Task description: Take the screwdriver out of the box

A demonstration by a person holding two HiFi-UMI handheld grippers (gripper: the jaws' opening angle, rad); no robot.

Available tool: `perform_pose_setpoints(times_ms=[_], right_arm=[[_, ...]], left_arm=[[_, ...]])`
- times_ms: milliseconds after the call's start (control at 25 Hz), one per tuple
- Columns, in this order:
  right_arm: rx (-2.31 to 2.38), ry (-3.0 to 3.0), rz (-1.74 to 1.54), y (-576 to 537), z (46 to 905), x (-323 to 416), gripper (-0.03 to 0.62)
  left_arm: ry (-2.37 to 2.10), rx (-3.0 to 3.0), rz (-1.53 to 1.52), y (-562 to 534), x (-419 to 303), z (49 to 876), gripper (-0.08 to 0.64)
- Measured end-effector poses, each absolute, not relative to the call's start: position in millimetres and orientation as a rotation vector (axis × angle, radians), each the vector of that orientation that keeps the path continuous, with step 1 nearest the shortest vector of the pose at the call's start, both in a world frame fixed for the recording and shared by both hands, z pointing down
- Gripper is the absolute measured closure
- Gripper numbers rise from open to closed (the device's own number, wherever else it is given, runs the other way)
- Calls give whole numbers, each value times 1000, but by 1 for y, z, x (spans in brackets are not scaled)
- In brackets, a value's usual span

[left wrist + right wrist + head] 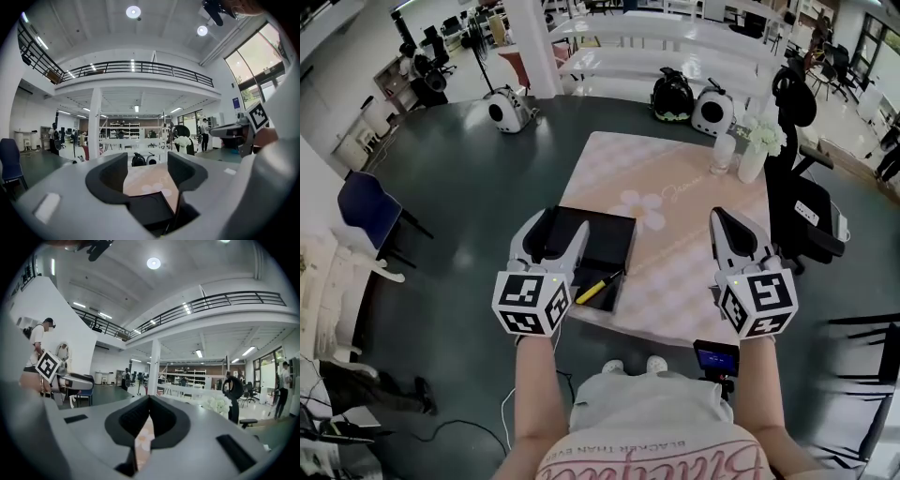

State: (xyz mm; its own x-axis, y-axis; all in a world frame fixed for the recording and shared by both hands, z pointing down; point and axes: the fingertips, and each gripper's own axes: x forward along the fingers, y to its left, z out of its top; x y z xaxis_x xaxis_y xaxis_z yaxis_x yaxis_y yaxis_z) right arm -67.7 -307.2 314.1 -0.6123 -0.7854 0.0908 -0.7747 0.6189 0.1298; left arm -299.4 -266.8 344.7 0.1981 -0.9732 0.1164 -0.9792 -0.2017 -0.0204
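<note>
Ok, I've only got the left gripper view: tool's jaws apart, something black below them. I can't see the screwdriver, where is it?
Observer: In the head view the screwdriver, with its yellow handle, lies in the near right part of the open box. It is nearer the person than the fingertips of the left tool, beside that tool's marker cube.
Operator: And the right tool, is it busy?
Observer: No. The right tool has its jaws together with nothing in them, and it hangs over the right side of the table, apart from the box.
</note>
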Motion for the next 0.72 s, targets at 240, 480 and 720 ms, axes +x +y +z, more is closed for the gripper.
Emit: perform_pose_setpoints(times_ms=[240,480,720], right_arm=[[1339,-2626,-67,-300,343,-60,586],[1398,-2556,40,-293,370,-47,586],[1385,-2493,127,-281,403,-46,588]], left_arm=[[-1740,2398,293,-269,-291,386,290],[-1482,2376,476,-261,-277,435,304],[-1276,2318,663,-241,-264,495,336]])
